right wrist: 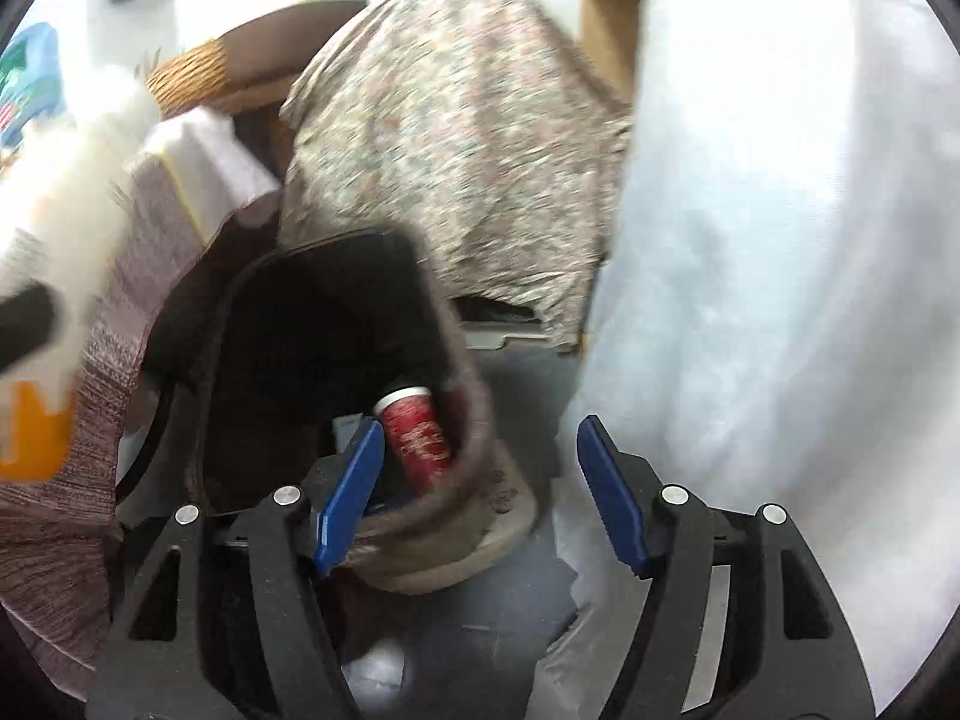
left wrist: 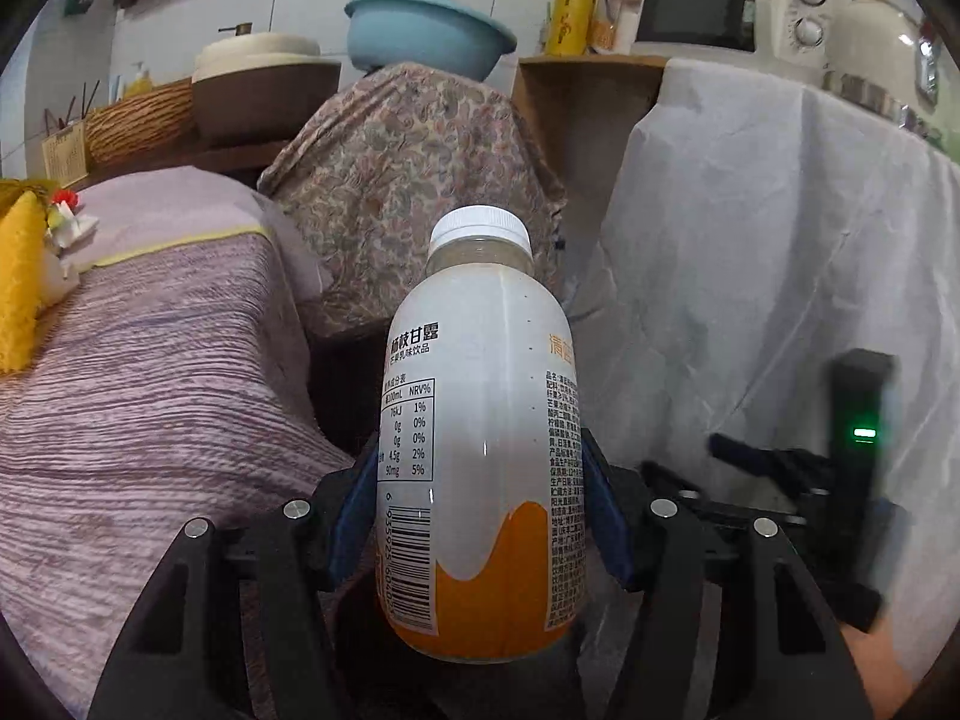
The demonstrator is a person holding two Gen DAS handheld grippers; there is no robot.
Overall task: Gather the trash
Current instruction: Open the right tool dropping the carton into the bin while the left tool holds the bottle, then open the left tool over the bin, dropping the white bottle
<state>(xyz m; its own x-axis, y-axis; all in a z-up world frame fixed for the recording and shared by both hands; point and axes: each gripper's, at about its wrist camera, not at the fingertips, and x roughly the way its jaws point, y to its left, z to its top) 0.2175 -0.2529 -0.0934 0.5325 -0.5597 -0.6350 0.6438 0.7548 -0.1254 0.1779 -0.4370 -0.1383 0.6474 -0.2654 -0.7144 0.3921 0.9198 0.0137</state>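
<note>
My left gripper (left wrist: pixel 480 498) is shut on a white and orange drink bottle (left wrist: pixel 480 450) with a white cap, held upright in the air. The same bottle shows blurred at the left edge of the right wrist view (right wrist: pixel 42 252). My right gripper (right wrist: pixel 480 480) is open and empty, above the floor beside a dark trash bin (right wrist: pixel 312 360). A red can (right wrist: pixel 417 432) with a white rim lies inside the bin, close to my right gripper's left fingertip (right wrist: pixel 354 480). The right gripper also shows in the left wrist view (left wrist: pixel 828 468), low on the right.
A bed with a striped purple cover (left wrist: pixel 150 390) is on the left. A floral cloth (left wrist: pixel 408 180) covers furniture ahead, and a white sheet (left wrist: pixel 780 270) hangs on the right. Shelves behind hold a blue basin (left wrist: pixel 426 24), a wicker basket (left wrist: pixel 138 126) and a microwave (left wrist: pixel 702 6).
</note>
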